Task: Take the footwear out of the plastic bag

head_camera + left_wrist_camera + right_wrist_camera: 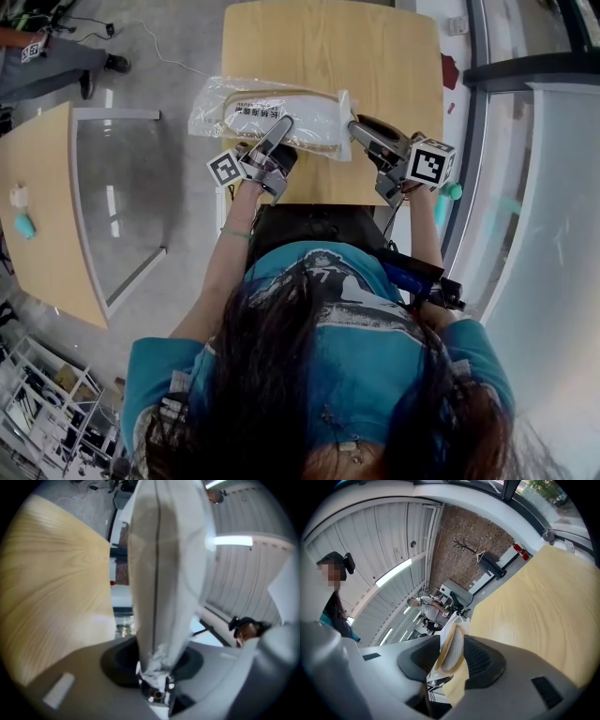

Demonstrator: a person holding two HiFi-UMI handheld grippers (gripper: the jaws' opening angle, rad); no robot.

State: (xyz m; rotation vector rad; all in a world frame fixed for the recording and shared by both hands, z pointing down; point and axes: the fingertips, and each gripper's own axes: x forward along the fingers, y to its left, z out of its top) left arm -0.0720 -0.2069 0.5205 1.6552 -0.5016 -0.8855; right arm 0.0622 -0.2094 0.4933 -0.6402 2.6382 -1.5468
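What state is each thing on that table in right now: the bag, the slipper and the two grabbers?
plastic bag: lying flat on the table, near edge pinched, slipper inside.
slipper: mostly inside the bag, right end gripped.
left gripper: shut on the plastic bag.
right gripper: shut on the slipper's end.

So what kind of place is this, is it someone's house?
Probably a lab or workshop, not a house. There is a plain wooden table on a grey floor with a cable lying across it, a brick wall with a red fire extinguisher, and another person busy far off.
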